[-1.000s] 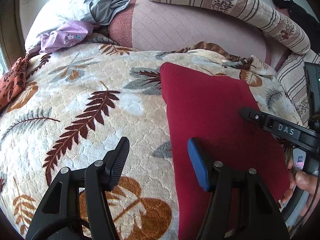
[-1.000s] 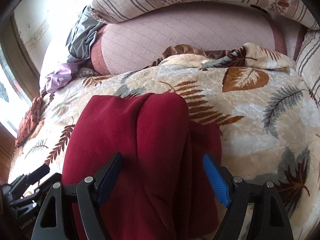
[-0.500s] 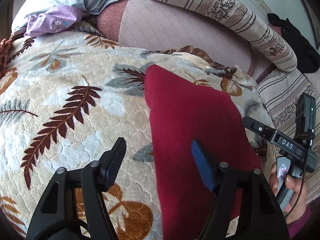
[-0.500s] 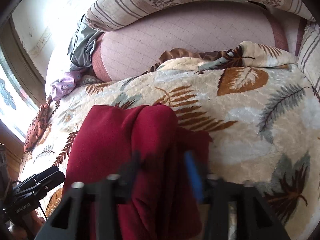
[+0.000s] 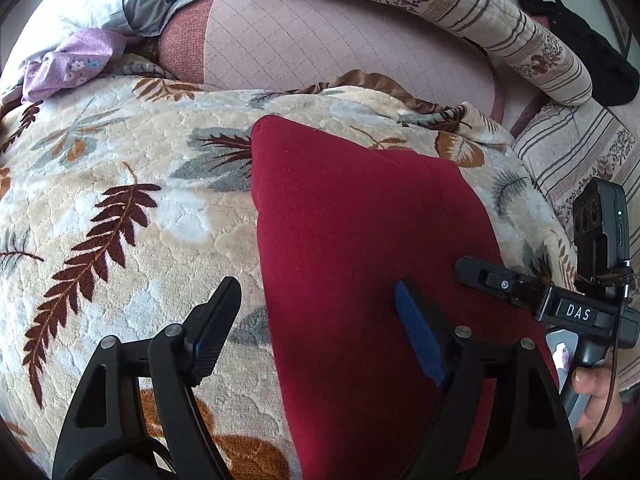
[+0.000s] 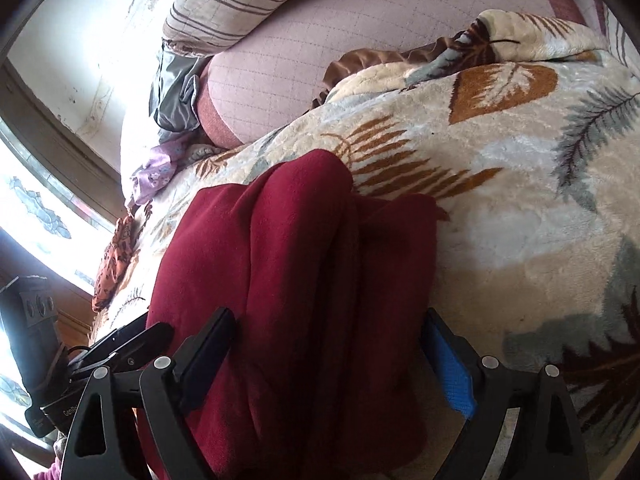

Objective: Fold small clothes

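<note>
Two grippers spread wide over a folded red garment (image 5: 360, 240) on a leaf-patterned blanket (image 5: 120, 200).
Left gripper (image 5: 316, 320) and right gripper (image 6: 332, 344) have just been opening, nothing pinched; soft, thick, floppy fleece is judged best taken at its near edge.

White letters "DAS" stand on a black label on the right gripper (image 5: 520, 286), at four o'clock in the left wrist view.

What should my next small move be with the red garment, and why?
Probably lower both claws onto the near edge and close. The left claw and right claw have just been opening and pinch nothing, straddling the red garment, lying folded lengthwise on the leaf-print blanket.
</note>
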A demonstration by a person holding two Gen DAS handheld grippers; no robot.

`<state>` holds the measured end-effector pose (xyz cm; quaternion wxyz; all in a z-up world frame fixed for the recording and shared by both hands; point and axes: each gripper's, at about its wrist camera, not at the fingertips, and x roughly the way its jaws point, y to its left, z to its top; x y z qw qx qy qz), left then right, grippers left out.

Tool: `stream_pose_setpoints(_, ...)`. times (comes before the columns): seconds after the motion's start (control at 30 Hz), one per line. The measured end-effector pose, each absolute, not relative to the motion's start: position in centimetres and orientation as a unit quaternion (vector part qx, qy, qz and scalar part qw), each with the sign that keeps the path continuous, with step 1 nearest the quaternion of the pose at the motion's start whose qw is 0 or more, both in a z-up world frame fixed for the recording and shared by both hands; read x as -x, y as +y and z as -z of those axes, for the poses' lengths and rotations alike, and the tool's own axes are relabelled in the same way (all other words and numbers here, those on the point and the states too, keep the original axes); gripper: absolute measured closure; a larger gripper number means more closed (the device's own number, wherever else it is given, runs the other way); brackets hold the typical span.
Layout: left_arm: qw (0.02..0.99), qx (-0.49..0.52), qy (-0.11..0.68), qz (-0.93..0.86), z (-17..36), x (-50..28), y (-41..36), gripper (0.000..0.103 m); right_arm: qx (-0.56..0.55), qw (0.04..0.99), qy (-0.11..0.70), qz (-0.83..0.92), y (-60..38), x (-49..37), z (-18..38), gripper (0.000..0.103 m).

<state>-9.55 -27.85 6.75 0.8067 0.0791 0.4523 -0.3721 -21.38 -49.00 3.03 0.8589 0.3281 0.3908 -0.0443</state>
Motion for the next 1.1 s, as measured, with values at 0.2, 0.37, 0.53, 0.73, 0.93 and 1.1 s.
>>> stream_pose_setpoints(0.2, 0.803, -0.085, 0.454, 0.378, -6.1, 9.6, -28.5, 0.022, -0.310, 0.865, 0.395, 0.033, -47.8, 20.6, -2.4, 0.018)
stream_pose_setpoints(0.37, 0.797, -0.081, 0.448, 0.396, -6.6, 10.5, -28.5, 0.052, -0.275, 0.879, 0.384, 0.065, -46.4, 20.9, -3.5, 0.053)
stream_pose_setpoints(0.53, 0.784, -0.073, 0.452, 0.419, -9.9, 11.8, -26.5, 0.064, -0.293, 0.881, 0.367, 0.056, -45.4, 22.3, -6.6, 0.064)
stream_pose_setpoints(0.73, 0.781, -0.073, 0.463, 0.413, -13.0, 14.7, -19.6, 0.064, -0.340, 0.872, 0.353, 0.006, -42.2, 26.0, -9.8, 0.066)
stream_pose_setpoints(0.93, 0.792, -0.077, 0.479, 0.372, -12.7, 17.5, -14.8, 0.064, -0.345, 0.861, 0.373, -0.029, -36.6, 28.8, -9.9, 0.066)
stream_pose_setpoints(1.1, 0.800, -0.053, 0.478, 0.360, -11.7, 16.1, -15.8, 0.064, -0.341, 0.854, 0.393, 0.016, -37.0, 26.8, -9.0, 0.065)
